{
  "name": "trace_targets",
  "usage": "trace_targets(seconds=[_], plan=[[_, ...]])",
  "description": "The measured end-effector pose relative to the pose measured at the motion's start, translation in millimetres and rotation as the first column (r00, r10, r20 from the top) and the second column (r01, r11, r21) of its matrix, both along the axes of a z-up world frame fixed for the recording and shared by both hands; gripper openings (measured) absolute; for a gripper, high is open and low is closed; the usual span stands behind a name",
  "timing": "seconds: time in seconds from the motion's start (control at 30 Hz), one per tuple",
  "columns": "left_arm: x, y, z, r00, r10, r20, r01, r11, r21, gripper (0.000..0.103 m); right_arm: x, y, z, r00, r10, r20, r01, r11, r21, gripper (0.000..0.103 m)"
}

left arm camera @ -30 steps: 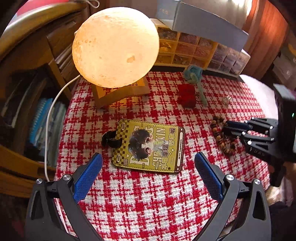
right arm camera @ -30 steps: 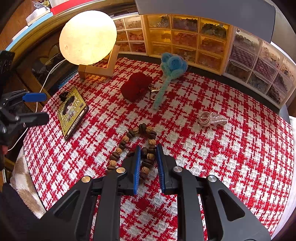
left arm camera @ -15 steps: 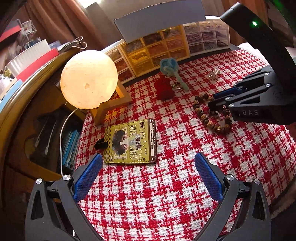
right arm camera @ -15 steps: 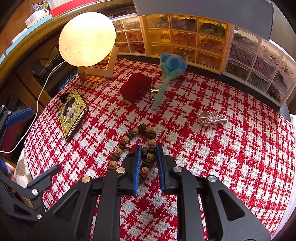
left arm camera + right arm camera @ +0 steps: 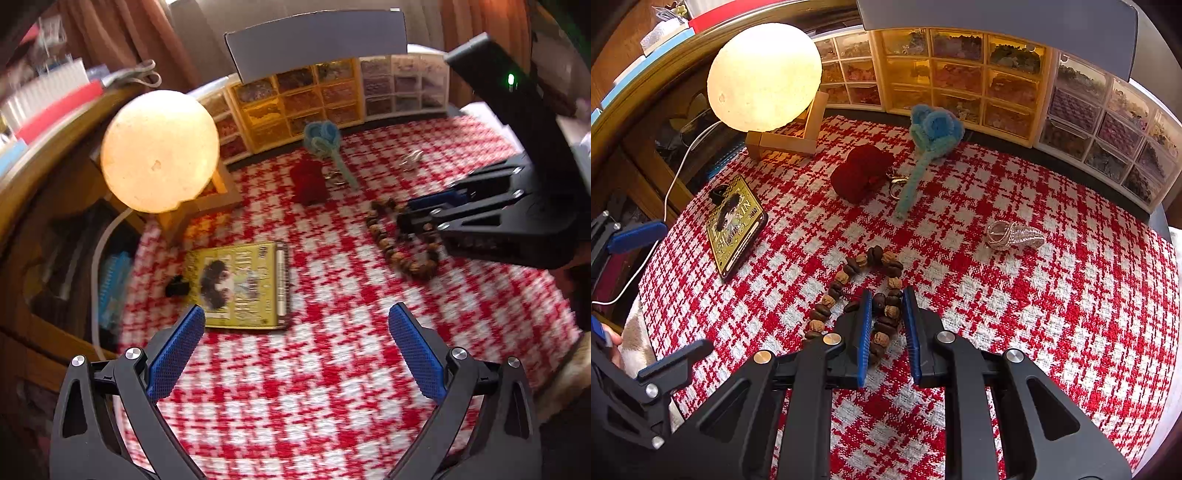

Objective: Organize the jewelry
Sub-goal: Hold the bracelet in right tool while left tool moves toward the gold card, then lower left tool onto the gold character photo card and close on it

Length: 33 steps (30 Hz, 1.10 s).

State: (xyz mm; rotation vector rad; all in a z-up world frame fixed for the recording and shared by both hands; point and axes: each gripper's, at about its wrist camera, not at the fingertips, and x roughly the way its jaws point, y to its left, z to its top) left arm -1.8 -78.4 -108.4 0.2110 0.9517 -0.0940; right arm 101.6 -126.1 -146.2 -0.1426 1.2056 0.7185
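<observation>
On the red-and-white checked surface [image 5: 1015, 314], the right tongs [image 5: 888, 325] stay pinched on the brown wooden bead bracelet [image 5: 857, 291]; the left tongs [image 5: 295, 354], spread wide, have pulled back, leaving the lift pending.

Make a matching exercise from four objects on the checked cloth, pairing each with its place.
Column 1:
1. brown wooden bead bracelet
2. silver wire-wrapped pendant
3. yellow illustrated card holder
4. glowing round moon lamp

Column 2:
A. on a wooden stand, back left of the cloth
B. flat near the cloth's left edge
C. between the right claw's blue pads
D. alone, right of the blue pipe-cleaner flower

Pairs: 1-C, 2-D, 3-B, 4-A
</observation>
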Motion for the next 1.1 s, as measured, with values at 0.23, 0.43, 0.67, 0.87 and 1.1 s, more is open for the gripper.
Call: trace_targets(seconds=[0.23,0.43,0.67,0.87,1.1], plan=[[3.0,72.2,5.8,0.989,0.112,-0.101,-0.144,0.903,-0.406,0.099,-0.6,0.2,-0.2,1.000,-0.003,-0.002,0.003,1.000,0.002,0.018],[-5.2,123.5,9.5,0.960,0.245,-0.132,-0.278,0.819,-0.502,0.099,0.2,-0.8,-0.5,1.000,-0.004,-0.007,0.004,1.000,0.003,0.018],[17.4,161.3,0.9,0.900,0.369,-0.231,-0.433,0.710,-0.555,0.099,0.5,-1.4,-0.3,1.000,-0.010,-0.006,0.010,1.000,0.006,0.018],[49.2,177.8,-0.9,0.852,0.419,-0.315,-0.515,0.562,-0.647,0.099,0.8,-2.1,-0.5,1.000,-0.017,-0.011,0.017,1.000,0.015,0.018],[61.9,161.8,6.1,0.882,0.392,-0.261,-0.469,0.684,-0.559,0.098,0.9,-3.9,-0.4,1.000,-0.024,-0.017,0.024,0.999,0.025,0.018]])
